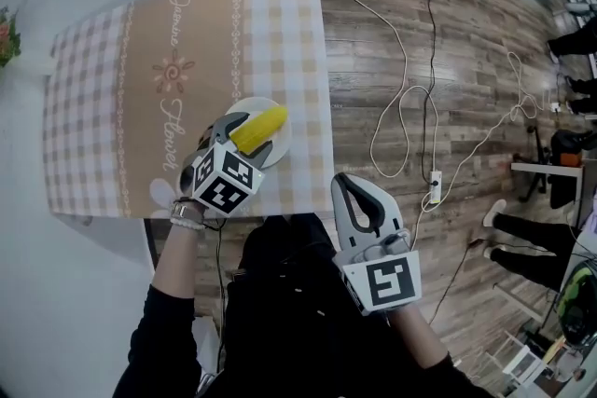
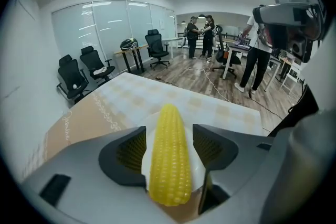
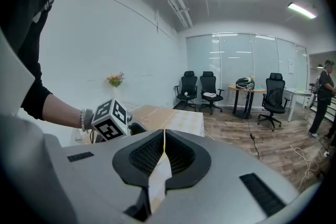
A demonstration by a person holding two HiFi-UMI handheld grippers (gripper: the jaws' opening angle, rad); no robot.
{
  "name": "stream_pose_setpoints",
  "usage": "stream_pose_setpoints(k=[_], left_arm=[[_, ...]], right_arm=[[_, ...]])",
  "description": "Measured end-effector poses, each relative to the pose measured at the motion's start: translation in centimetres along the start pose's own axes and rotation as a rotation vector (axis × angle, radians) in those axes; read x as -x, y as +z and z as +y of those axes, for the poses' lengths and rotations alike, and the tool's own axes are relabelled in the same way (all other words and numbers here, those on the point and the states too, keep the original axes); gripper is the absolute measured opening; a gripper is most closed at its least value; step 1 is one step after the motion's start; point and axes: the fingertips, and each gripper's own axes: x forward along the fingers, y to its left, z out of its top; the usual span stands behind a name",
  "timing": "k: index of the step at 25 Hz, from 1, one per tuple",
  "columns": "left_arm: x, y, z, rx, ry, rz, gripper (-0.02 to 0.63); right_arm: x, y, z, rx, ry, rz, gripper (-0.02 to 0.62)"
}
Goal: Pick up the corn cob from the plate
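A yellow corn cob (image 1: 261, 127) lies on a small white plate (image 1: 278, 151) near the front right corner of the table. My left gripper (image 1: 244, 137) is down over it, open, one jaw on each side. In the left gripper view the corn cob (image 2: 169, 155) runs lengthwise between the two dark pads (image 2: 131, 150), with a strip of white plate (image 2: 147, 140) showing on either side, so the pads do not press on it. My right gripper (image 1: 353, 198) hangs off the table over my lap, shut and empty; in its own view the right gripper (image 3: 164, 145) has its jaws together.
A beige and brown checked tablecloth (image 1: 140, 89) covers the table, whose right edge (image 1: 326, 89) runs beside the plate. White cables (image 1: 410, 107) and a power strip (image 1: 435, 186) lie on the wooden floor. Office chairs (image 2: 86, 68) and standing people (image 2: 199, 34) are far off.
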Motion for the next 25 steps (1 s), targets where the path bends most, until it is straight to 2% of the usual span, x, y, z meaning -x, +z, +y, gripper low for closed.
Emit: stream_pose_setpoints(k=[11, 14, 20, 25], left_arm=[[-2.6, -1.6, 0.0, -0.006, -0.039, 0.083, 0.276], [-3.0, -2.0, -0.1, 0.002, -0.048, 0.096, 0.276], [-3.0, -2.4, 0.0, 0.118, -0.083, 0.043, 0.276], [-3.0, -2.4, 0.0, 0.122, -0.077, 0.032, 0.264]], right_arm=[[0.1, -0.7, -0.8, -0.009, -0.006, -0.006, 0.044], [0.1, -1.0, -0.7, -0.012, 0.003, 0.022, 0.044], [0.0, -1.0, -1.2, -0.020, -0.014, 0.004, 0.044], [0.1, -1.4, -0.7, -0.019, 0.006, 0.035, 0.044]])
